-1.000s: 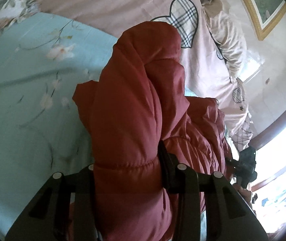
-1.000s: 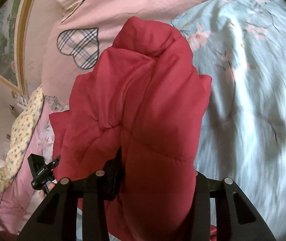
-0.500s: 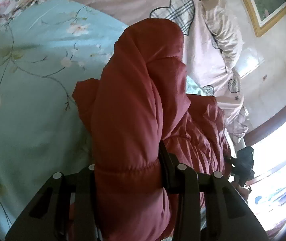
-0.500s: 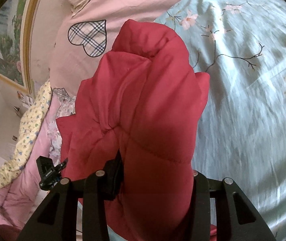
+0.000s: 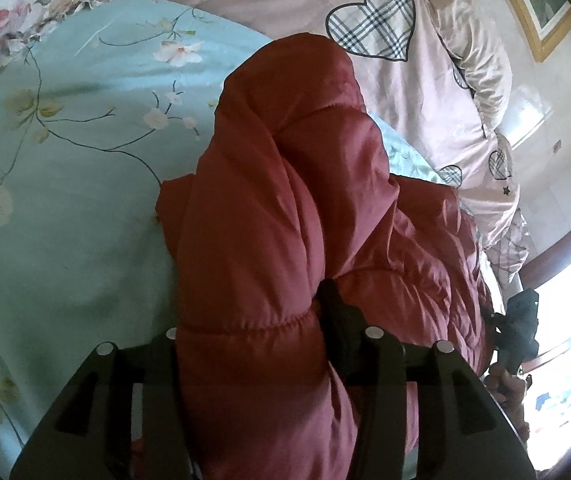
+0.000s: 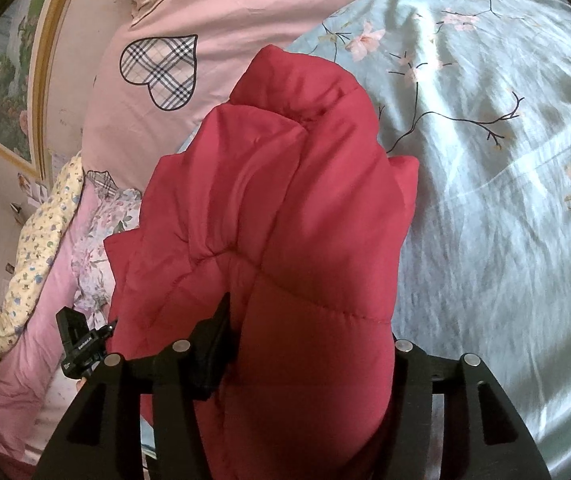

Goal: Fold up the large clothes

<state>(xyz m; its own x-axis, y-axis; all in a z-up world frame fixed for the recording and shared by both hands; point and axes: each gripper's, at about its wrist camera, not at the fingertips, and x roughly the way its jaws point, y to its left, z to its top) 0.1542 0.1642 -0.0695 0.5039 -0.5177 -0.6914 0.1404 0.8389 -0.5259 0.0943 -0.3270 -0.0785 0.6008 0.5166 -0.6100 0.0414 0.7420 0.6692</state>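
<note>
Red puffer jacket (image 5: pixel 269 216) bunched thick between both claws, bulk hanging forward over pale green floral bedsheet (image 5: pixel 65 200); pink duvet with plaid hearts (image 5: pixel 369 20) beyond at 12 to 1 o'clock. Left gripper (image 5: pixel 251 344): jaws spreading at this moment, padded fold filling the gap and bulging past both fingers, pads seemingly touching fabric on each side. Right gripper (image 6: pixel 309 344): same picture, jaws widening, quilted wad of the jacket (image 6: pixel 285 208) wedged between, dark pad pressed into it at 9 o'clock of the wad. Other hand's gripper visible low at 4 o'clock in left view, 8 o'clock in right view. Likely a release onto the bed. Risks: puffy filling springing back and undoing the fold once let go; slick shell sliding off toward the duvet; uneven release from the two sides twisting the bundle; fabric snagging on a finger during withdrawal and dragging the fold open.
</note>
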